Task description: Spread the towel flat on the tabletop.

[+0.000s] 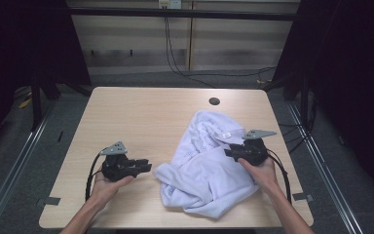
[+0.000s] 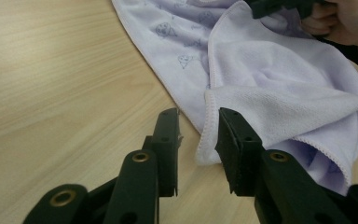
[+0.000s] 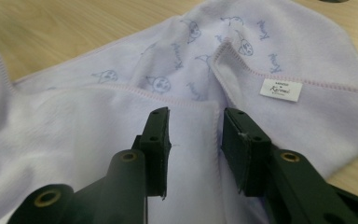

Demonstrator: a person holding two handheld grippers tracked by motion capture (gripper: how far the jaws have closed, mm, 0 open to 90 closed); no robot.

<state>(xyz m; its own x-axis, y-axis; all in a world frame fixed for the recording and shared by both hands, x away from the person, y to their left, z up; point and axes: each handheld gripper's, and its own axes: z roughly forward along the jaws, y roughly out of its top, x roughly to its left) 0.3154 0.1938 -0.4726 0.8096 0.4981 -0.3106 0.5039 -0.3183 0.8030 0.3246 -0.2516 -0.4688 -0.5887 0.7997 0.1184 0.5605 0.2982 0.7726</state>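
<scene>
On the counter, high view: a crumpled pale lilac terry towel (image 1: 207,165) with a small cartoon print sits bunched on the right half of the light wood-grain counter (image 1: 141,112). Nothing's folded yet, it's just a heap, so I'd guess the job is straightening or folding it.
Left gripper, high view: the black two-jaw left gripper (image 1: 145,165) lies low by the person's left hand (image 1: 108,185), pointing at the towel's near-left corner, just beside it and not touching as far as I can see.
Right gripper, high view: the black two-jaw right gripper (image 1: 230,151) is up on the towel's far-right part, held by the right hand (image 1: 260,170). Probably hunting for an edge to pull the bundle flat.
Left gripper view: jaws stand partly apart with nothing pinched. The stitched towel corner (image 2: 205,154) sits right in front of the gap, brushing the inside of the right-side jaw. Looks lined up to bite that corner, which makes sense, since corners give you control of the whole cloth.
Right gripper view: jaws also partly apart, hovering over a folded hem (image 3: 214,112) running into the gap, no clamp on it. A small white sewn-in label (image 3: 281,88) lies past the jaws on the upper layer.
Containers: none around, no bin or basket, so the towel stays on the counter.
Other stuff: a dark round cable hole (image 1: 214,101) in the counter's far side, well apart from the towel.
</scene>
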